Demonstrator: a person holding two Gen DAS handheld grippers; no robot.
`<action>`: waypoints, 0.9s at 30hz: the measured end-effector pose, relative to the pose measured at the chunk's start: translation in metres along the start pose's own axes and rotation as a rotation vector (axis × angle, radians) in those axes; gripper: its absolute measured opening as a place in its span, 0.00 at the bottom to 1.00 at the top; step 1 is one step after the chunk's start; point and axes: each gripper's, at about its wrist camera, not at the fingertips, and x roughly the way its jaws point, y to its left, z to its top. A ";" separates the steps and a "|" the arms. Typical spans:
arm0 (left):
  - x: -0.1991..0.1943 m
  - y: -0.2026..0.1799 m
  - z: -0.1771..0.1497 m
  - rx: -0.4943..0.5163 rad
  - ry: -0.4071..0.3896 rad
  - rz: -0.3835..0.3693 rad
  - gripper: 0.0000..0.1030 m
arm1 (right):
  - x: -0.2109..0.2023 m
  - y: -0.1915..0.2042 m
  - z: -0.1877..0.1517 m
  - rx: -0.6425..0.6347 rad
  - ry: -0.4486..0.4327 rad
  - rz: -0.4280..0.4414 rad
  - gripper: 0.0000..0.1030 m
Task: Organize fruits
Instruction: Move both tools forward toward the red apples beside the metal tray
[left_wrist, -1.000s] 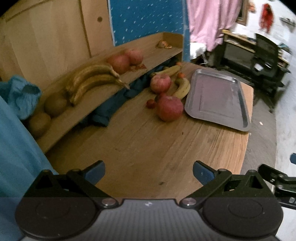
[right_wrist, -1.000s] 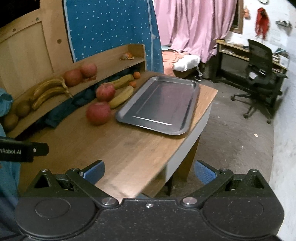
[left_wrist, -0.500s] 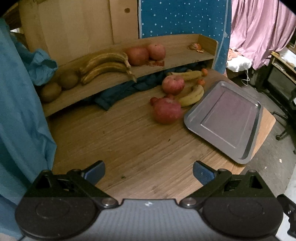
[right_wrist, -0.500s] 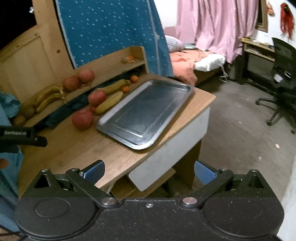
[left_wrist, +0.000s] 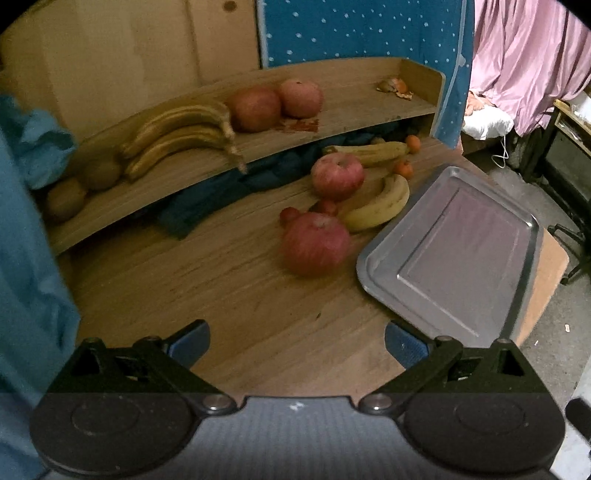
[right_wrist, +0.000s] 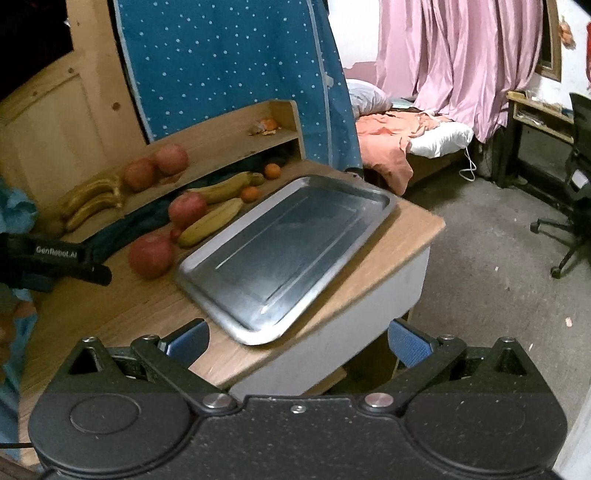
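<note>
Hovering over the wooden worktop (left_wrist: 229, 306), the left tool (left_wrist: 297, 341) has its blue pads wide apart, nothing between them. The right tool (right_wrist: 297, 341) is likewise spread and empty, hanging off the worktop's near corner. A metal tray (left_wrist: 373, 266) lies bare at 2 o'clock of the left tool. Just beside its left rim sits a big red apple (left_wrist: 316, 243); a second apple (left_wrist: 337, 176) is behind it at 12 o'clock, with a banana (left_wrist: 380, 206) between apple and tray. Small oranges (left_wrist: 403, 169) and another banana (left_wrist: 369, 151) lie further back. On the shelf (left_wrist: 351, 107): two bananas (left_wrist: 177, 136), two apples (left_wrist: 277, 103), two kiwis (left_wrist: 81, 184).
</note>
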 end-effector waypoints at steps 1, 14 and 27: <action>0.008 -0.002 0.005 0.009 0.005 0.002 1.00 | 0.009 0.000 0.009 -0.008 0.007 -0.003 0.99; 0.081 0.004 0.041 0.039 0.070 -0.033 0.99 | 0.108 0.040 0.084 -0.145 0.107 0.088 0.99; 0.099 0.009 0.049 0.043 0.050 -0.027 0.93 | 0.219 0.110 0.157 -0.351 0.149 0.277 0.98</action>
